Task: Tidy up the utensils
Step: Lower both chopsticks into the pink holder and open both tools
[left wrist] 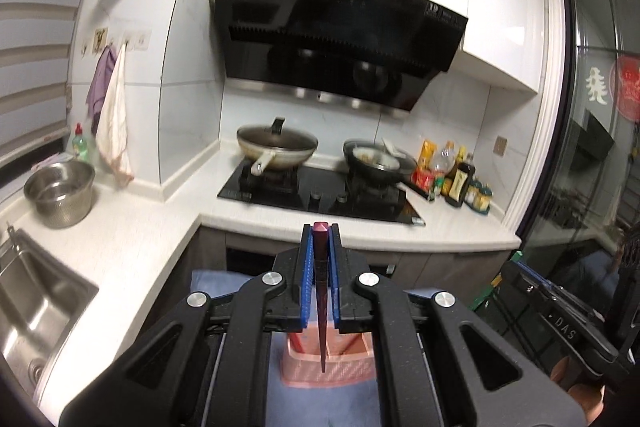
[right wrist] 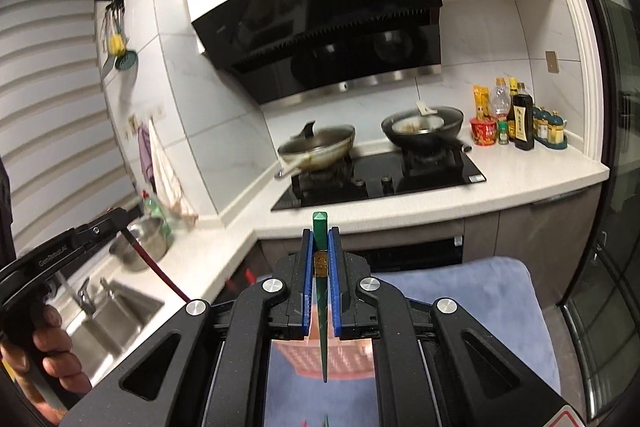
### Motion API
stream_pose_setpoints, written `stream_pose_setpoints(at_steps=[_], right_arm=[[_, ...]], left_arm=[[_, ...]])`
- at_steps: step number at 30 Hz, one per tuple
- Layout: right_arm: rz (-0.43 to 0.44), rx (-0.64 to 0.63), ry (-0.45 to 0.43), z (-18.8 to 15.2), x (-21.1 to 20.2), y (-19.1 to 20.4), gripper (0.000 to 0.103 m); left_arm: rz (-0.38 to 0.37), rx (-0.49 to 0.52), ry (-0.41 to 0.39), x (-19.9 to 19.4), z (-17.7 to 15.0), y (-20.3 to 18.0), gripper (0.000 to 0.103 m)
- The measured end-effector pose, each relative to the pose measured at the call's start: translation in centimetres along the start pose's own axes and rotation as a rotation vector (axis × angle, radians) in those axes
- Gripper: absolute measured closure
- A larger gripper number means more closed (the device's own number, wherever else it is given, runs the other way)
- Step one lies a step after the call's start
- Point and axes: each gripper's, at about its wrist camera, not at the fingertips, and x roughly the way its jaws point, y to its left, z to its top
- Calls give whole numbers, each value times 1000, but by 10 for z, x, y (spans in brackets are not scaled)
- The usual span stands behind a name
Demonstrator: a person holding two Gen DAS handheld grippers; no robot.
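Each gripper carries one chopstick by its thick square end, so the tapered tip hangs down toward the pink basket (left wrist: 326,367), which sits on a blue cloth (right wrist: 472,291) at the bottom centre of both frames; that hold looks meant to let each stick drop point-first into the slotted holder. In the left wrist view the left gripper (left wrist: 320,251) has its jaws nearly closed, blue pads pressing both sides of the dark red chopstick (left wrist: 321,307), whose top pokes out just above the pads. In the right wrist view the right gripper (right wrist: 320,255) is likewise pinched tight on the green chopstick (right wrist: 322,327), its tip over the basket. At the left edge of that frame a hand (right wrist: 48,351) grips the left tool's handle; the kitchen counter (right wrist: 520,183) with the stove lies beyond
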Motion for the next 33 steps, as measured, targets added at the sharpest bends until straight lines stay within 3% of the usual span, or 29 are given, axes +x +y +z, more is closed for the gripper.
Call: stream_pose_setpoints(at_steps=[4,9,20,33], right_arm=[[4,13,-9,13,24,-2,96],[-1,15,11,11,55,-4,96],[-17,32,136,-26,112,-15,96],[-27,7,231,-62,132,-17,96]], left_arm=[[12,6,-20,24,10,-2,96],[23,15,11,52,4,-3,96],[37,23,107,98,-31,-2,96],[74,43,190,122,-67,1,96]])
